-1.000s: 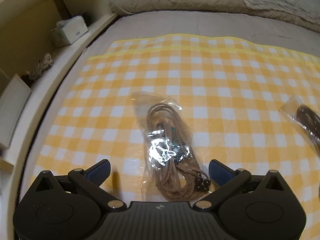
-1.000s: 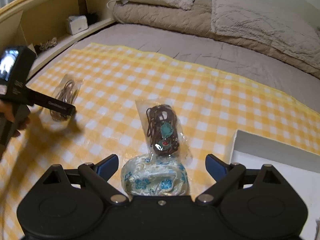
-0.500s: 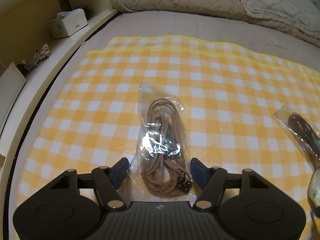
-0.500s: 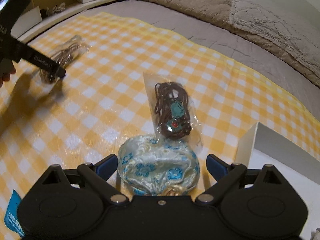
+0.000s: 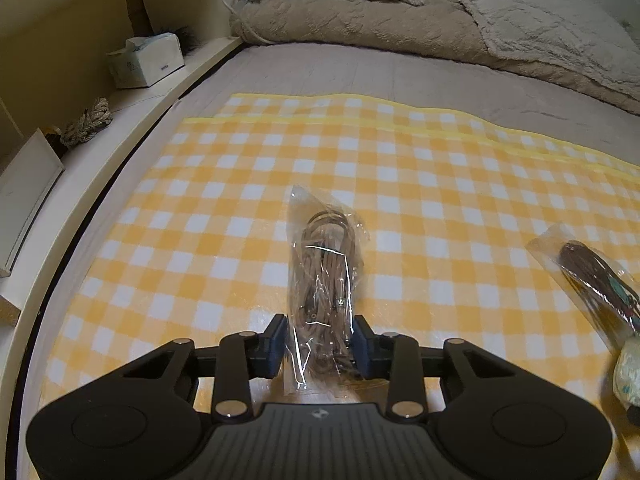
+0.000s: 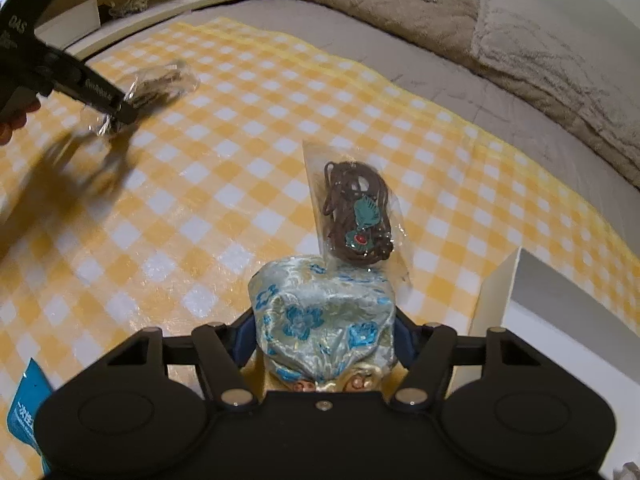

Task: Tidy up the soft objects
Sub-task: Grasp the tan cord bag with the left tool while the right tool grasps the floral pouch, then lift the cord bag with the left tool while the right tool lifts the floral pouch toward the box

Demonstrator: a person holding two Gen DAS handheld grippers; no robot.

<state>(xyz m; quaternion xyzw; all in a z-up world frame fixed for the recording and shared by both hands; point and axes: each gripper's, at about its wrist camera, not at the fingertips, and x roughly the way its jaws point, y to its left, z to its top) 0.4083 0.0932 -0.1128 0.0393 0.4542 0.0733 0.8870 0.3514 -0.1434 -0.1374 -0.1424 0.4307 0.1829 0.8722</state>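
Note:
My left gripper (image 5: 320, 346) is shut on a clear bag of tan cord (image 5: 322, 276), squeezing its near end; the bag stands up off the yellow checked cloth (image 5: 420, 184). My right gripper (image 6: 326, 338) is shut on a pale silk pouch with blue flowers (image 6: 320, 312). A clear bag with dark brown cord and a teal pendant (image 6: 354, 208) lies on the cloth just beyond the pouch; it also shows at the right edge of the left wrist view (image 5: 592, 272). The left gripper with its bag shows at upper left in the right wrist view (image 6: 116, 108).
A white box (image 6: 560, 320) stands at the right of the cloth. A blue packet (image 6: 24, 408) lies at the lower left. A shelf (image 5: 100, 132) along the bed's left side holds a tissue box (image 5: 144, 60) and a rope bundle (image 5: 88, 124). Pillows and blankets (image 5: 400, 12) lie behind.
Both grippers have closed: the left on the tan cord bag, which now stands up crumpled between the fingers, the right on the silk pouch. Both views moved closer in.

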